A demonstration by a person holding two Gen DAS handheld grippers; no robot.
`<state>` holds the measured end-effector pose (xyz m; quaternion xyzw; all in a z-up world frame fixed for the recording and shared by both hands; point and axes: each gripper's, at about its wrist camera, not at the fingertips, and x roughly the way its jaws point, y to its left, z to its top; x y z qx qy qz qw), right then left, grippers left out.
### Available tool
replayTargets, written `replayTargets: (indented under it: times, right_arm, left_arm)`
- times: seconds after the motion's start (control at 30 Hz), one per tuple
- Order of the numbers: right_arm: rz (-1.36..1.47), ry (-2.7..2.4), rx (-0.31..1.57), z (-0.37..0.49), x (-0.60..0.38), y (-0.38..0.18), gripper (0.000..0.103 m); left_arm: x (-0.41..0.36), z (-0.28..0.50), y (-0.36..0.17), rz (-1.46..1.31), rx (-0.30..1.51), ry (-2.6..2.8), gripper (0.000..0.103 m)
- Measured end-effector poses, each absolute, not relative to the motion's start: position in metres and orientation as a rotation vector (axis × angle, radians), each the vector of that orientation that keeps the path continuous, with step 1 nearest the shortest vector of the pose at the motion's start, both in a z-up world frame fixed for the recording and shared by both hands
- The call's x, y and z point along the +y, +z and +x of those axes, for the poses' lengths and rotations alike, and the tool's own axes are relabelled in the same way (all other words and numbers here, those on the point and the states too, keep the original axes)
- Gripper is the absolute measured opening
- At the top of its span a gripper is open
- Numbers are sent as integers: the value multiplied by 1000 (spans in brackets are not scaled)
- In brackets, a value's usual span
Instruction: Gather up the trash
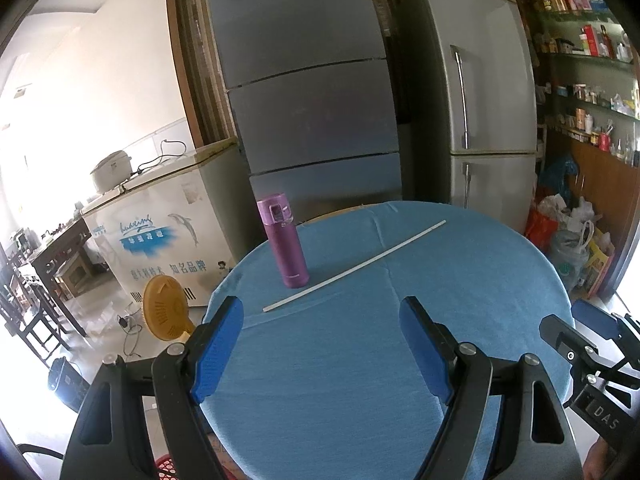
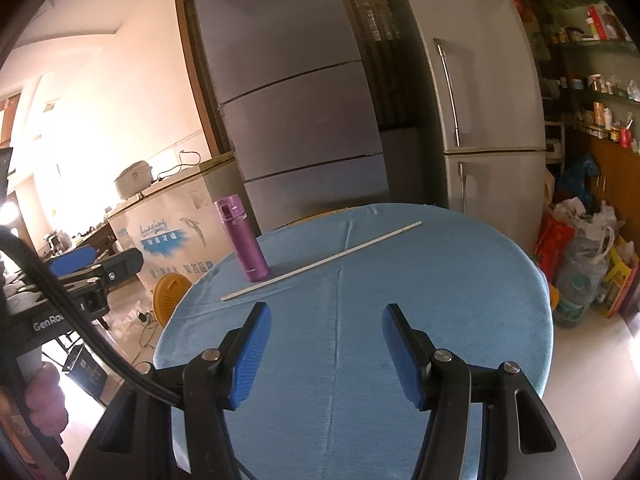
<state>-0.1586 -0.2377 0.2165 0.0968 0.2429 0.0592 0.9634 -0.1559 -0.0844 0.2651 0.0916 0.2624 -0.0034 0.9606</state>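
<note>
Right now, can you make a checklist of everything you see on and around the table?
Surface: round table with blue cloth, creased.
Job's things: long white stick lying flat, diagonal.
Clutter: purple flask upright, right beside the stick.
Tools: left tool and right tool both open, empty, above the near edge.
Cables: black cable by the right tool.
Surroundings: fridges, chest freezer, bags on floor.

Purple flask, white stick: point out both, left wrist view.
Purple flask (image 1: 287,244): left wrist view, mid body.
White stick (image 1: 354,266): left wrist view, middle of its length.
</note>
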Motion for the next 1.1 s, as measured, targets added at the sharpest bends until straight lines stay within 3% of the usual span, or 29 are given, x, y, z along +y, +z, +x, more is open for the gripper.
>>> replayTargets:
  times: [1.1]
  right_arm:
    - [146,144,501,-149,-213,218,63]
  left_arm:
    - [-63,-160,261,137,531,-65,81]
